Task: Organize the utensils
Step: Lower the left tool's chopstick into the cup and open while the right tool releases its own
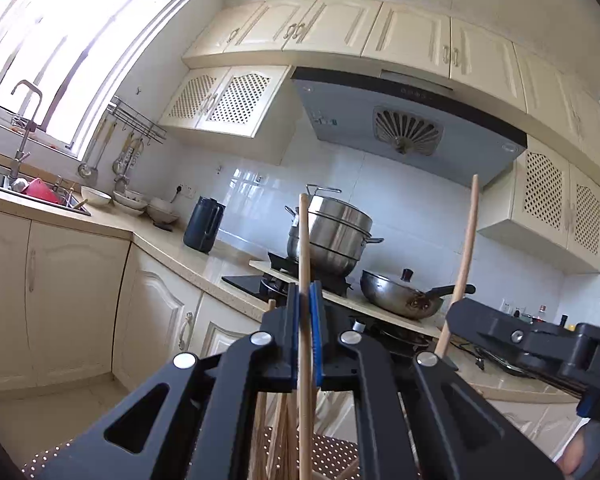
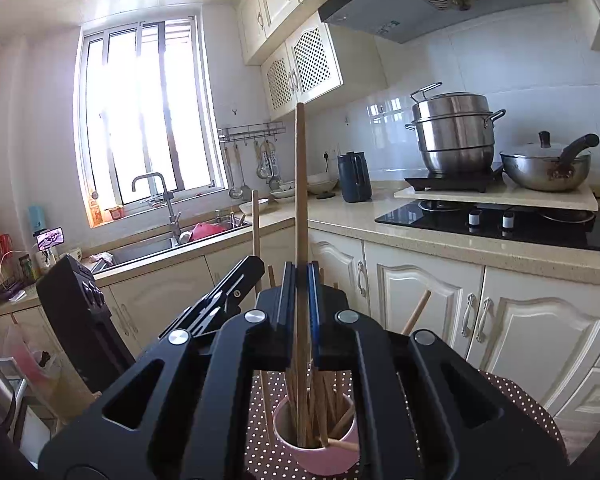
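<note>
**Chopsticks Gripped Above a Pink Cup**

Right wrist camera looked down past the right gripper (image 2: pixel 302 280), whose blue-padded jaws were pressed tight on one upright wooden chopstick (image 2: pixel 300 184). Directly below stood a pink cup (image 2: pixel 320 456) on a brown polka-dot cloth (image 2: pixel 512 392), holding a loose bundle of chopsticks (image 2: pixel 332 408) that leaned against its rim; the held stick's lower end reached down into the cup's mouth. Just to the left, the left gripper (image 1: pixel 305 300) was likewise clamped on a second chopstick (image 1: pixel 303 240), also held upright over the cloth. Behind them, on the counter, a stacked steel steamer pot (image 2: pixel 454 132) and a lidded wok (image 2: pixel 548 170) sat on a board over the hob, and a dark jug (image 2: pixel 354 178) stood near stacked bowls (image 2: pixel 300 188) beside the sink (image 2: pixel 160 244).
</note>
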